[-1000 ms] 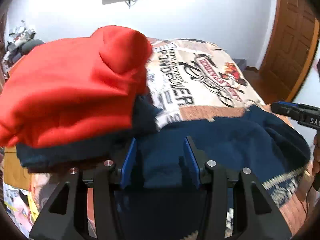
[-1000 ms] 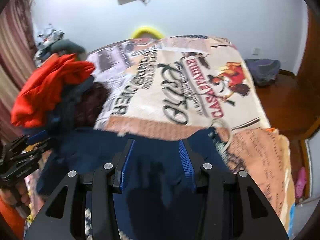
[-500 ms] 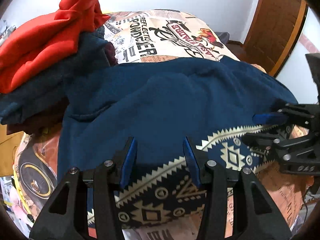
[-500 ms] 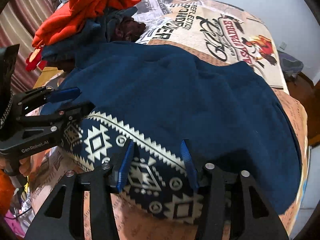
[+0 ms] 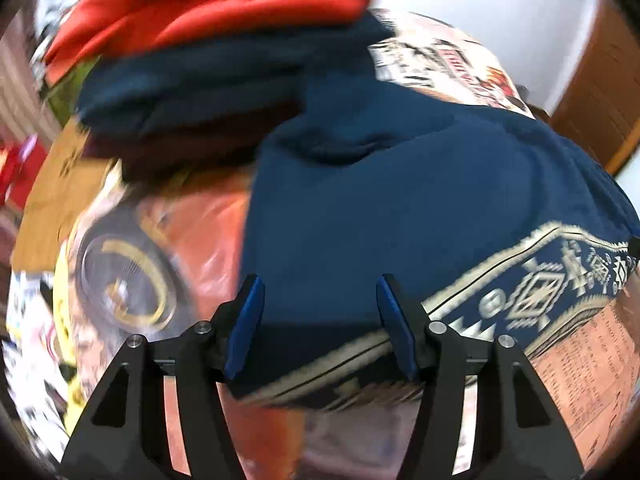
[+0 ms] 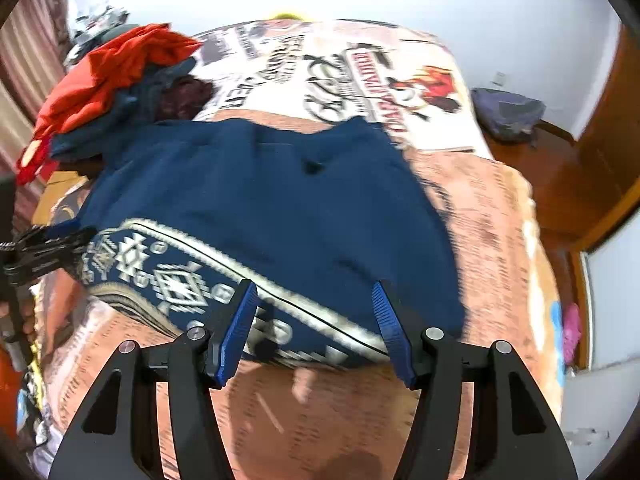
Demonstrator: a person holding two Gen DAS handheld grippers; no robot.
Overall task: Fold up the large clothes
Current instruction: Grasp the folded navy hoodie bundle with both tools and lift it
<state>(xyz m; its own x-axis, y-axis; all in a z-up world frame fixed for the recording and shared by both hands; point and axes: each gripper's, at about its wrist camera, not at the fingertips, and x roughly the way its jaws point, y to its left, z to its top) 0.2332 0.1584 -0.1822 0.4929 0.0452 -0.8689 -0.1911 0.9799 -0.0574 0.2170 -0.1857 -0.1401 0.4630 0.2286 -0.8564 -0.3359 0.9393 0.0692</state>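
Note:
A large navy sweater [image 6: 272, 208] with a cream patterned band [image 6: 176, 280] lies spread on the bed; it also shows in the left wrist view [image 5: 400, 208]. My left gripper [image 5: 318, 308] is open, low over the sweater's near left corner, with the band's edge between its fingers. My right gripper [image 6: 314, 312] is open over the near right edge of the band. The left gripper [image 6: 44, 252] also shows at the left of the right wrist view, at the sweater's edge.
A stack of folded clothes, red [image 5: 208, 12] on dark blue [image 5: 192, 84], sits at the bed's left side [image 6: 104, 72]. The printed bedspread [image 6: 328, 68] covers the bed. A wooden door [image 5: 600, 92] and a bag on the floor [image 6: 508, 112] are at the right.
Both grippers have dropped down to the sweater's near patterned edge and come closer to the bed. The sweater now lies flat. The left wrist view is blurred by motion.

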